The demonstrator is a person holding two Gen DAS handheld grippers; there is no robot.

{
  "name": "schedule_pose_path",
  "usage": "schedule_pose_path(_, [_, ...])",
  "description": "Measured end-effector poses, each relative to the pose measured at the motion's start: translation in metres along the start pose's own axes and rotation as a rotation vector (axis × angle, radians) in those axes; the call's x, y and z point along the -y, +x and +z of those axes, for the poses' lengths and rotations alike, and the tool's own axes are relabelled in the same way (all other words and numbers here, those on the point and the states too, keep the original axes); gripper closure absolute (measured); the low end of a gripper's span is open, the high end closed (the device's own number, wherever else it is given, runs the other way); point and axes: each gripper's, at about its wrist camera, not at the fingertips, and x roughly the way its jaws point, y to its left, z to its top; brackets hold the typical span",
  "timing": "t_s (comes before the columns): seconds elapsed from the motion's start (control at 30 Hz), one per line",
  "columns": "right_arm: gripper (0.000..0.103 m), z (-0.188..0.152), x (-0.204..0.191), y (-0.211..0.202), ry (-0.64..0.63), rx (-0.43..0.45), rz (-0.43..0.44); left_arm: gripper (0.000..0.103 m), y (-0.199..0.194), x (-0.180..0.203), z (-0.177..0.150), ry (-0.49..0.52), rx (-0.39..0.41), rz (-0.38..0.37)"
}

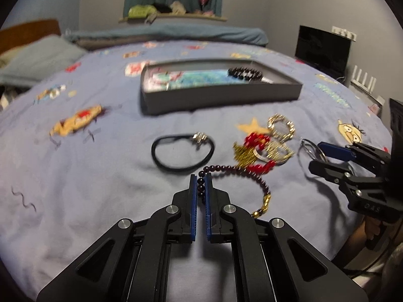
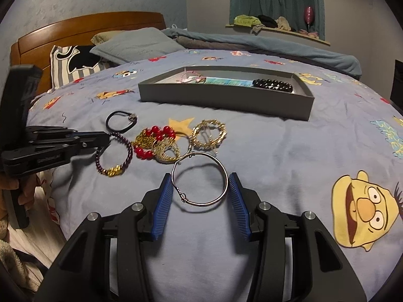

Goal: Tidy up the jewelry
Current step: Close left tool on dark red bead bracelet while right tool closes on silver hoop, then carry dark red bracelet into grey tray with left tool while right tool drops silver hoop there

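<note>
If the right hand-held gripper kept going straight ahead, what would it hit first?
The silver wire bangle, already lying between the open right hand-held gripper fingers; beyond it probably the gold and red jewelry pile, though depth is unclear.

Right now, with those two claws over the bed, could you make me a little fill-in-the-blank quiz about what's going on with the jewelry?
1. The left claw is shut on the dark ____ bracelet.
2. The right claw is open, its fingers on either side of the thin ____ bangle.
3. A black beaded bracelet already lies inside the grey ____.

Missing words: beaded; silver; tray
</note>
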Motion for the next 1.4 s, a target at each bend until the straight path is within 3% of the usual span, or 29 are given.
schedule_pose_path(0.47, [0.057,0.026,0.012,-0.013,0.002,0.070,-0.062,0.097,-0.023,0.024,0.024,0.126,0.126,0.017])
schedule_pose_path(0.7, [0.057,0.061,0.030,-0.011,0.000,0.100,-0.103,0.097,-0.026,0.032,0.055,0.188,0.164,0.028])
schedule_pose_path(0.9, [0.057,0.095,0.055,0.008,0.040,0.101,-0.125,0.097,-0.023,0.022,0.099,0.169,0.198,-0.001])
schedule_pose_path(1.1, [0.057,0.124,0.074,0.035,0.000,0.072,-0.156,0.097,0.015,0.010,0.147,0.158,0.157,-0.020])
schedule_pose_path(1.4, [0.057,0.154,0.105,0.099,-0.003,-0.022,-0.172,0.097,0.098,0.007,0.185,0.148,0.063,-0.090])
